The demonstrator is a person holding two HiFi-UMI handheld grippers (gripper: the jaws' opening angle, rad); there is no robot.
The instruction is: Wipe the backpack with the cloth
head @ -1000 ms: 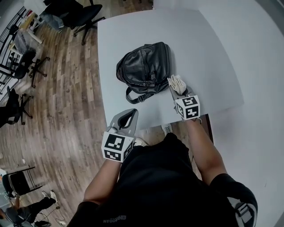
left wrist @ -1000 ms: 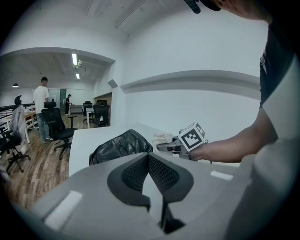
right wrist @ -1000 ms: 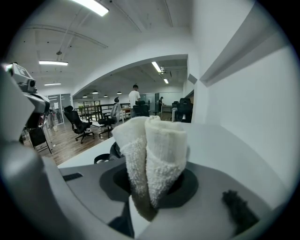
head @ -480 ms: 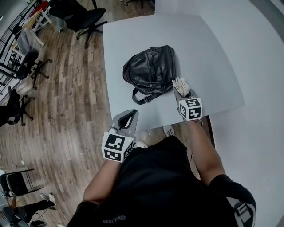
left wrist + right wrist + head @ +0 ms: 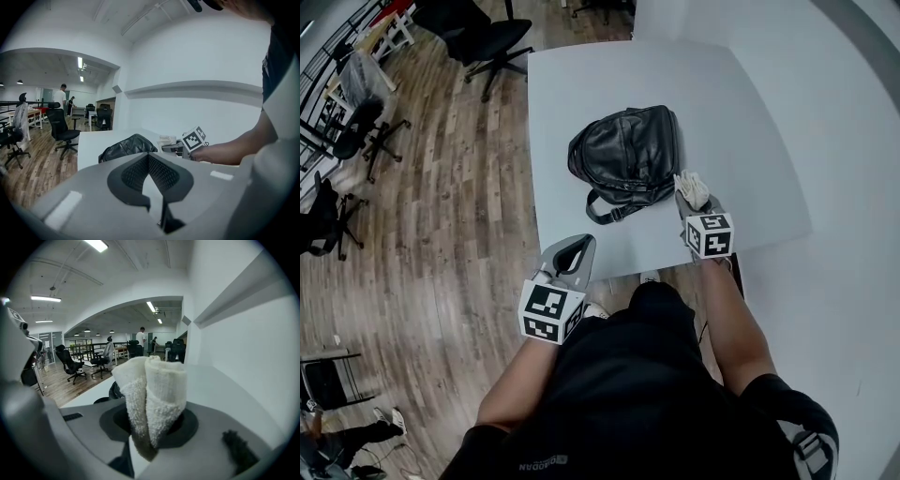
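A black leather backpack (image 5: pixel 626 152) lies on the white table (image 5: pixel 741 112), one strap looping toward the near edge. My right gripper (image 5: pixel 687 194) is shut on a folded white cloth (image 5: pixel 692 187) just right of the bag's near corner, above the table. In the right gripper view the cloth (image 5: pixel 152 397) stands bunched between the jaws and the backpack (image 5: pixel 114 391) peeks out behind it. My left gripper (image 5: pixel 574 253) hangs shut and empty at the table's near left edge. From the left gripper view the backpack (image 5: pixel 126 146) and the cloth (image 5: pixel 166 139) lie beyond the closed jaws.
Black office chairs (image 5: pixel 483 37) stand on the wood floor (image 5: pixel 441 216) left of the table. The table's near edge (image 5: pixel 675 262) runs just in front of my body. A white wall (image 5: pixel 853 187) bounds the right side.
The head camera has shifted, so the table and backpack sit further right and lower in view. The right gripper with the cloth keeps its place beside the bag. The left gripper has barely moved.
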